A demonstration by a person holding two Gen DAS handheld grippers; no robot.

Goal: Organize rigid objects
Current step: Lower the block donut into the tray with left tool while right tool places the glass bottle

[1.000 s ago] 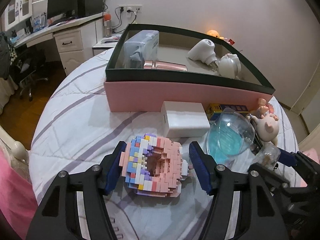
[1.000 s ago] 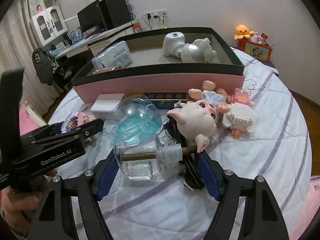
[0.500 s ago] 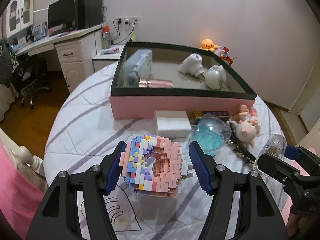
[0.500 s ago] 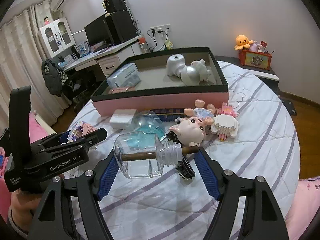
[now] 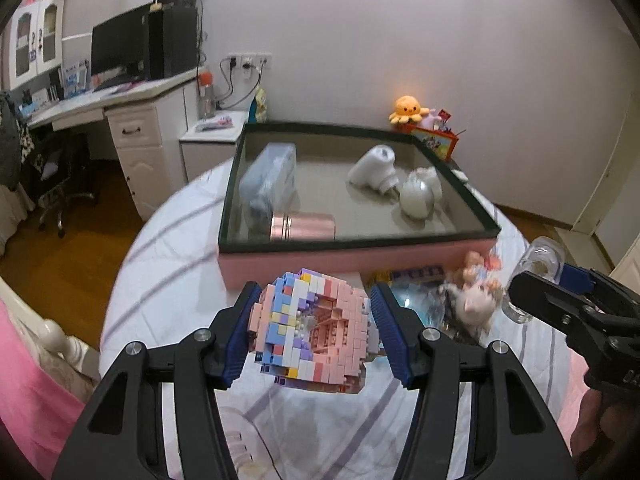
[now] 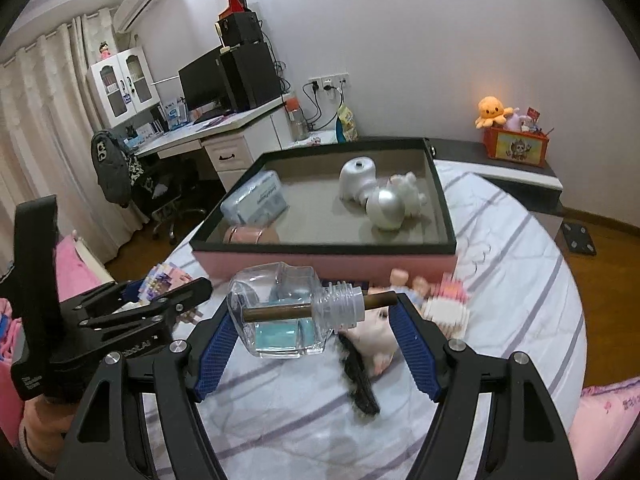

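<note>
I am holding a claw in each hand, both raised above the striped table (image 6: 520,264). My left claw (image 5: 314,334) is clamped on the pastel brick donut (image 5: 312,328), its blue pads pressing the model's two sides; its jaws have just been closing onto it, and the donut is hanging clear of the cloth. My right claw (image 6: 316,324) is clamped end to end on the glass bottle (image 6: 280,316), one pad on the flat base at 9 o'clock, the other against the wooden stopper (image 6: 380,302) at 3 o'clock. Both pieces are sitting short of the pink tray (image 5: 360,256), which is lying at 12 o'clock ahead of me and already carrying a tissue pack, a pink tin and white toys. I am judging the donut light but crumbly: small bricks could shear off under a hard squeeze, so gripping across the full outer rim seems safest. The bottle looks heavier, smooth and breakable, with blue liquid pooling inside; the stopper could push in or slip, so a hold across the square body would feel surer. The pig doll (image 5: 476,304) and other clutter are waiting at 1 o'clock.
</note>
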